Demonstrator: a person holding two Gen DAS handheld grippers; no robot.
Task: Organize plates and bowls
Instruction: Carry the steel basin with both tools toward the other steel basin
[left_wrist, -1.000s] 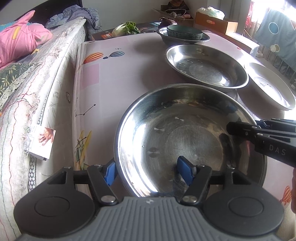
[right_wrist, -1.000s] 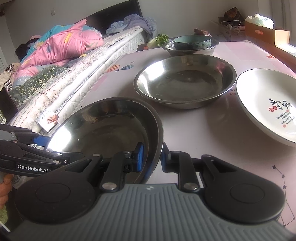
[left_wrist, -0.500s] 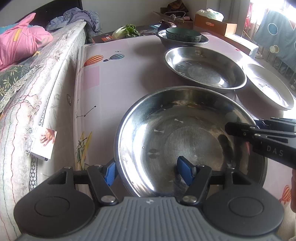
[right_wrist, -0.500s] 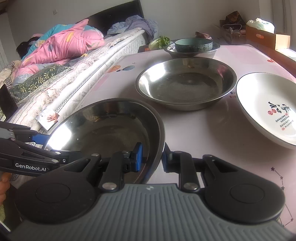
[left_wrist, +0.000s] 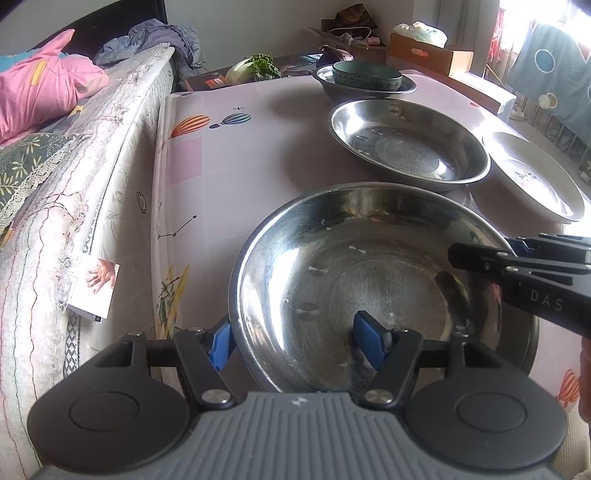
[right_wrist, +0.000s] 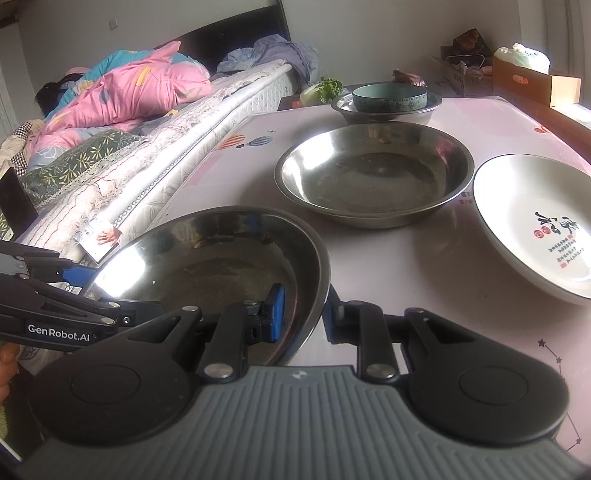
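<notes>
A bedroom table (left_wrist: 229, 173) in pink cloth fills both frames. The near steel basin (left_wrist: 369, 288) sits lower centre, its rim straddled by the left gripper (left_wrist: 291, 338) and right gripper (right_wrist: 304, 314), seemingly for a two-sided lift; whether the pads actually pinch is unclear

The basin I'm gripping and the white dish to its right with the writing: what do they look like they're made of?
The near basin, held by the left gripper and right gripper, looks like polished stainless steel: mirror reflections, fine scratches, thin rolled rim. The white dish appears to be glazed ceramic or melamine: glossy, opaque, with printed black and red characters. The pictures can't settle which.
</notes>
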